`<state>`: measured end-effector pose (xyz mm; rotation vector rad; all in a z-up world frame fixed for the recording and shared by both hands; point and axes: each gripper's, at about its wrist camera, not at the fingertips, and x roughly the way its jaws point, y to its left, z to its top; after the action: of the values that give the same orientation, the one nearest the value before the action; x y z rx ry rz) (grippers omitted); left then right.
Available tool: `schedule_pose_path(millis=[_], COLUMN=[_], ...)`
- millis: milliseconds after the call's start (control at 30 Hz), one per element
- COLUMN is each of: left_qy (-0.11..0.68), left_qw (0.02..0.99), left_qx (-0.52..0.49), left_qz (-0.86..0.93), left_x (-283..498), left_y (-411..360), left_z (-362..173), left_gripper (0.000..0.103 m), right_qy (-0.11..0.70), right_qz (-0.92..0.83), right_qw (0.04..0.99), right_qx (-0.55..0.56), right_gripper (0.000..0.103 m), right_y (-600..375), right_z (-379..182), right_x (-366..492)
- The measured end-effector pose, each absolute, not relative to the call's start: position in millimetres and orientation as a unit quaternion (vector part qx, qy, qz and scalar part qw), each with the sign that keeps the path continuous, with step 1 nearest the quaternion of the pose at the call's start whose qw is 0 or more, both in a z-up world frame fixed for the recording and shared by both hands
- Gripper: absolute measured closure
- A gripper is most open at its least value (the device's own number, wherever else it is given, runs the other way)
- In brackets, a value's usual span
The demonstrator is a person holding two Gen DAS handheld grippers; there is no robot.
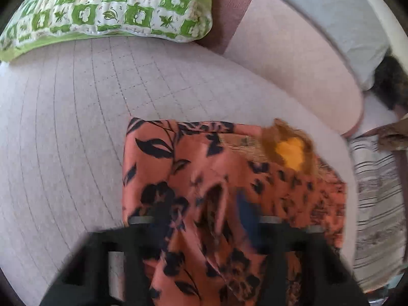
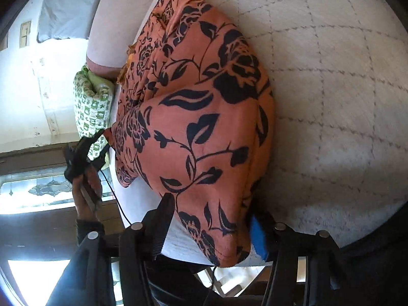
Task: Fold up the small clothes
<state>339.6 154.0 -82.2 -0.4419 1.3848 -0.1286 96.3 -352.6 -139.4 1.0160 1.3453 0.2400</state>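
An orange garment with a dark floral print (image 1: 204,168) lies partly folded on the quilted bed; its collar and yellow lining (image 1: 290,153) show at the far right. My left gripper (image 1: 204,219) is shut on a raised fold of the garment, the cloth bunched between its fingers. In the right wrist view the same garment (image 2: 204,117) lies in folded layers. My right gripper (image 2: 214,219) has its fingers spread around the garment's near corner, the black finger (image 2: 163,219) on the left and the blue pad (image 2: 258,237) on the right. The left gripper (image 2: 102,140) shows there holding the garment's far edge.
A green-and-white patterned pillow (image 1: 107,7) lies at the head of the bed (image 1: 63,127). A pink bolster (image 1: 293,58) runs along the right side, with striped fabric (image 1: 377,191) beyond the bed edge. The pillow (image 2: 91,107) also shows in the right wrist view.
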Motion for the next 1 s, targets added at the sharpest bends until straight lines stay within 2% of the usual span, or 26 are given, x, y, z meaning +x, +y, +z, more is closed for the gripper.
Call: schedule_pose_path(millis=[67,100,200,333,567,633,700,767,800,833,867,933,1000], left_qy=[0.638,0.635,0.612,0.554,0.427,0.401,0.399,0.414,0.440,0.466,0.495,0.542,0.531], left_qw=[0.739,0.743,0.757,0.791,0.859,0.871,0.875,0.871,0.867,0.857,0.843,0.811,0.818], left_qx=[-0.208,-0.204,-0.222,-0.251,-0.265,-0.265,-0.262,-0.258,-0.231,-0.218,-0.210,-0.221,-0.220], left_qz=[-0.058,-0.053,-0.053,-0.068,-0.101,-0.103,-0.087,-0.051,-0.032,-0.017,-0.002,0.006,0.017], left_x=[340,338,322,289,239,245,266,297,321,333,341,337,318], left_y=[155,155,167,193,218,219,215,215,210,207,207,216,231], left_z=[-88,-86,-71,-22,103,123,121,99,74,50,22,-19,-24], left_gripper=[0.096,0.096,0.096,0.096,0.096,0.096,0.095,0.088,0.067,0.051,0.050,0.050,0.048], right_qy=[0.597,0.602,0.607,0.560,0.441,0.412,0.383,0.375,0.375,0.380,0.394,0.432,0.439], right_qz=[0.107,0.102,0.106,0.138,0.198,0.207,0.219,0.223,0.217,0.203,0.182,0.071,0.089], right_qw=[0.669,0.673,0.672,0.701,0.744,0.757,0.758,0.728,0.718,0.727,0.736,0.752,0.760], right_qx=[0.430,0.417,0.411,0.419,0.461,0.463,0.480,0.529,0.544,0.535,0.520,0.492,0.472], right_gripper=[0.067,0.083,0.093,0.094,0.094,0.094,0.094,0.087,0.060,0.013,0.002,0.003,0.002], right_y=[-350,-345,-344,-348,-384,-395,-409,-423,-431,-437,-439,-446,-437], right_z=[-137,-137,-137,-101,-26,-8,5,-6,-16,-30,-43,-77,-90], right_x=[98,102,103,106,143,171,215,260,286,316,335,342,329])
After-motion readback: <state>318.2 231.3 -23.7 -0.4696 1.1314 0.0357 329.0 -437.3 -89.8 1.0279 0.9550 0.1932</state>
